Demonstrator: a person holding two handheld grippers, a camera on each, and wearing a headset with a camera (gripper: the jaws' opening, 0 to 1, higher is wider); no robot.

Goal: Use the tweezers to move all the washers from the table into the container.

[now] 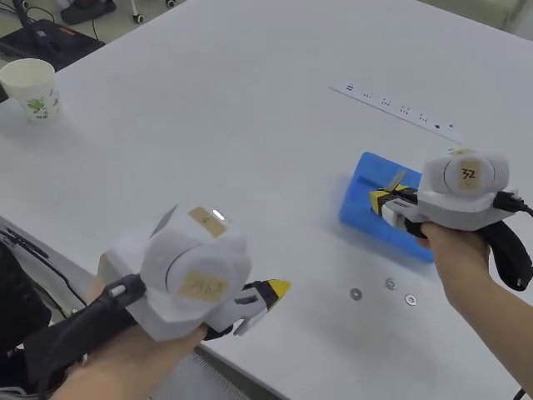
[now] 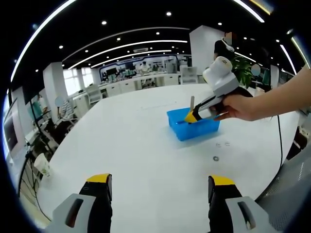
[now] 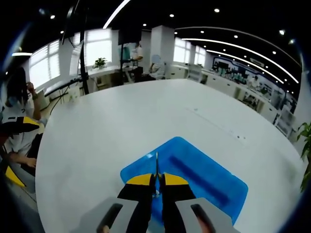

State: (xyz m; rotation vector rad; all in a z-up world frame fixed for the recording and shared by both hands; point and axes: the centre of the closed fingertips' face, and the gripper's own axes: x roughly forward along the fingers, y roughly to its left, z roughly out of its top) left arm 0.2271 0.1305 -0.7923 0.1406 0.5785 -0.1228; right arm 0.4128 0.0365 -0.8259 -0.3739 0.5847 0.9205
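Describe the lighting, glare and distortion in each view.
Head view: soft even light, a faint shadow beside the container, washers small but sharp. Left gripper view: fisheye bends the ceiling lights into arcs and bows the table. Right gripper view: same bending; the tweezers, close to the lens, look thin and slightly soft.

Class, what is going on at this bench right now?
A person holds a gripper in each hand at a white table. The right gripper is shut on the tweezers, over the blue container. Three washers lie on the table beside the container. The left gripper is open and holds nothing.
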